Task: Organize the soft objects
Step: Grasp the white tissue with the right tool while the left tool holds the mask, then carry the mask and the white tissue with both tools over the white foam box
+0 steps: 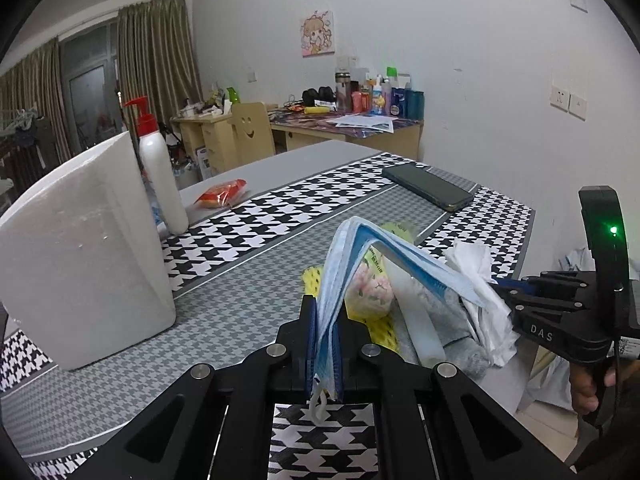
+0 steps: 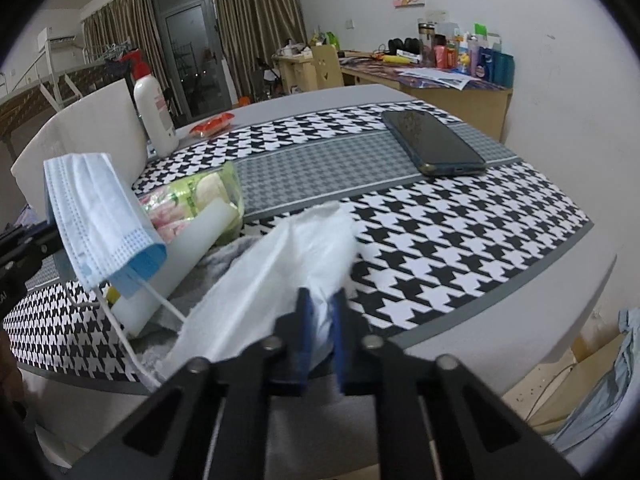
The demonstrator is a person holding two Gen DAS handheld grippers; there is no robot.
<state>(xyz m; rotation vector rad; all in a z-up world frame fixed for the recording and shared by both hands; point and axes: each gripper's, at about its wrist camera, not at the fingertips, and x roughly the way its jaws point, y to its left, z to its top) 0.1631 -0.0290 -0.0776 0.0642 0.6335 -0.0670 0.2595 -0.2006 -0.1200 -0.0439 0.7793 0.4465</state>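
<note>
The left gripper (image 1: pixel 325 344) pinches a blue face mask (image 1: pixel 352 264), which hangs over a small pile just in front of its tips. The right gripper (image 2: pixel 320 332) squeezes a white tissue (image 2: pixel 280 264). Left of it lie a flowery tissue pack (image 2: pixel 192 200) and a white tube (image 2: pixel 180 264).

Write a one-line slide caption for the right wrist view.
Right gripper clamps a white tissue at the table edge while a blue face mask hangs nearby from the left gripper.
</note>
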